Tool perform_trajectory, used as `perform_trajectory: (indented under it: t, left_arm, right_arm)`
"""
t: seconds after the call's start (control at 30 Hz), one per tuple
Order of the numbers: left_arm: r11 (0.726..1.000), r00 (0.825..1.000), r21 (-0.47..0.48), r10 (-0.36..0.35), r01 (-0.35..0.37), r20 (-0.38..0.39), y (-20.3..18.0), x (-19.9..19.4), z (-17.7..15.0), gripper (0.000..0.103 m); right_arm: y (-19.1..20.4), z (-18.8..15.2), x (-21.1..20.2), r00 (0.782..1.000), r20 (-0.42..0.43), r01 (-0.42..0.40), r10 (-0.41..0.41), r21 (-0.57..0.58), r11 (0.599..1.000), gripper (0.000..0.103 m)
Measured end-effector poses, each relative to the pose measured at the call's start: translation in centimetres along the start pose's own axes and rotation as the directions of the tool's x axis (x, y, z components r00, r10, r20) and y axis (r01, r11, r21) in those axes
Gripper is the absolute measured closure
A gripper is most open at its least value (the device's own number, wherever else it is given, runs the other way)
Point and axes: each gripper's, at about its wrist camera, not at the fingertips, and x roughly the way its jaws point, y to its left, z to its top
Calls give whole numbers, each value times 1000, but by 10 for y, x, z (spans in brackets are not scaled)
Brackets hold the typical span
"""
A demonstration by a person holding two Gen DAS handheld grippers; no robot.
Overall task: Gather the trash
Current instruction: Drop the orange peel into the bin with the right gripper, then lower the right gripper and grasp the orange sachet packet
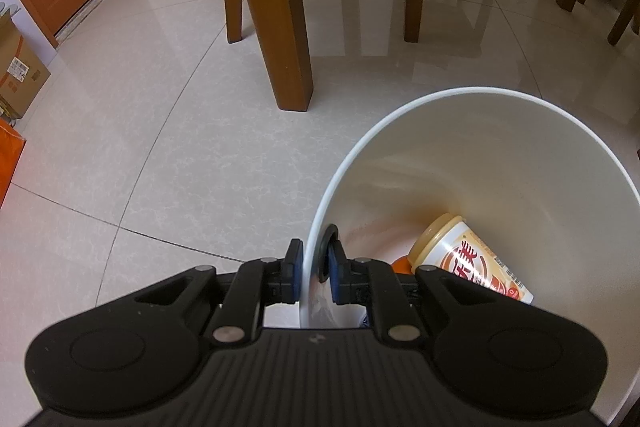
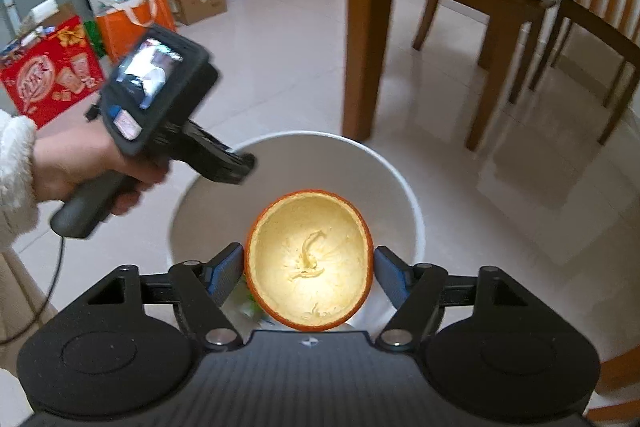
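The white bin [image 2: 404,187] stands on the tiled floor [image 1: 160,167] beside the wooden table leg [image 1: 280,27], the left gripper [image 1: 314,269] clenched on its near rim, one jaw outside the wall and one inside. Directly above its mouth, the right gripper [image 2: 308,273] grasps a hollow orange peel half [image 2: 308,263] crosswise, cup facing the camera. A drink cup [image 1: 468,259] already lies inside.
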Motion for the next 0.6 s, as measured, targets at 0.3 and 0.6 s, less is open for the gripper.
perform_trajectory:
  t: [0.3,0.6]
  left_arm:
    - [1000,1000,-3,1,-1,0,0,0,2,91]
    - [1000,1000,-3,5,-5,-1,-2,1,3,91]
  right_arm:
    - [-11,-2,0,999,16,49,-51,74,996,8]
    - [-50,-32,-1,992,-19,127,-126,243,962,8]
